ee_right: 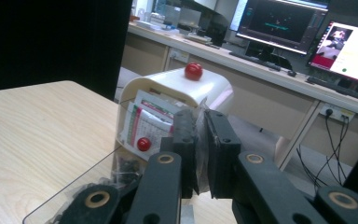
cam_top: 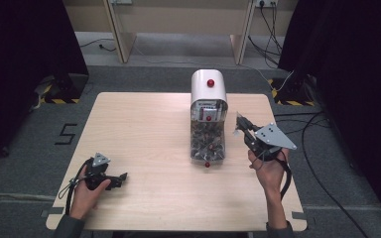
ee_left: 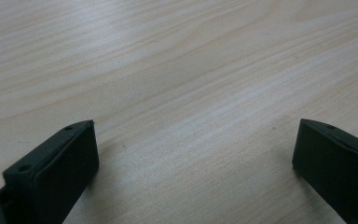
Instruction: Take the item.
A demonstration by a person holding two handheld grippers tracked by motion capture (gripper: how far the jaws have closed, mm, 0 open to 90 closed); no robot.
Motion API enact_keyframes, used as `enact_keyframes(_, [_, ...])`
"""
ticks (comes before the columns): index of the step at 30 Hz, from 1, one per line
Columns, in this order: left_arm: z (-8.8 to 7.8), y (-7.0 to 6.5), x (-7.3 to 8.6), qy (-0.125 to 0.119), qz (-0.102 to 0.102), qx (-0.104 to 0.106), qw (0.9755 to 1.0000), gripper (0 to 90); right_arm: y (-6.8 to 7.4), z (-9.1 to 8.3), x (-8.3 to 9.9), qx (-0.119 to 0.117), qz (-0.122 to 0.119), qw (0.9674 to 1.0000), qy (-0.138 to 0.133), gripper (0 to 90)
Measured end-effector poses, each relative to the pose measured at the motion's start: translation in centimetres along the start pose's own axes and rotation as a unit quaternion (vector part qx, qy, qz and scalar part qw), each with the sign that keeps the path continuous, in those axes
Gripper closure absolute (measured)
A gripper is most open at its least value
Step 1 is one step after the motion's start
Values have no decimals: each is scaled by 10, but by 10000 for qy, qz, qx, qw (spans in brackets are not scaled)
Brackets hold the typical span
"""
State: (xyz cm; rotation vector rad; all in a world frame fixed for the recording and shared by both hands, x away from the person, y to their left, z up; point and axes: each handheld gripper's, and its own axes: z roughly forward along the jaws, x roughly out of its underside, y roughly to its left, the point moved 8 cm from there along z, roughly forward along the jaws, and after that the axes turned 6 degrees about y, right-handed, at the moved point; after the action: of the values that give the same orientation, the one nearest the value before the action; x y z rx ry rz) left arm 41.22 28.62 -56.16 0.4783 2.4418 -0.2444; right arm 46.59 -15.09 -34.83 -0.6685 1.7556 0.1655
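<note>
My right gripper (cam_top: 240,124) is raised just right of the dispenser (cam_top: 208,116), fingers (ee_right: 185,140) clenched on a small clear packet (ee_right: 200,140), which sits up in the air, pinched between the pads. The dispenser lies left of those fingers, its long axis running away from me along the surface (cam_top: 139,144). Left gripper (cam_top: 116,179) rests well apart at the near left, fingers (ee_left: 60,163) released, nothing between. Right hand is the nearer one; I judge the packet's next move is its job.

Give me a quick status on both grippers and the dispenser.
Left gripper open, low over bare table. Right gripper shut on a small clear packet, raised beside the white dispenser. Nothing in the way.
</note>
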Motion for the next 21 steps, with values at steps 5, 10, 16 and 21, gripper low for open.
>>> enact_keyframes(5, [0, 0, 0, 0, 0, -1, 10000, 0, -10, -8, 0, 123, 22, 9999, -57, 841])
enact_keyframes(10, [0, 0, 0, 0, 0, -1, 10000, 0, -18, -14, 0, 239, 47, 9997, -85, 841])
enact_keyframes(16, [0, 0, 0, -1, 0, -1, 10000, 0, -28, -22, 5, 353, 142, 9993, -55, 841])
enact_keyframes(21, [0, 0, 0, 0, -1, -1, 10000, 0, -34, -25, 11, 413, 145, 9990, -8, 841])
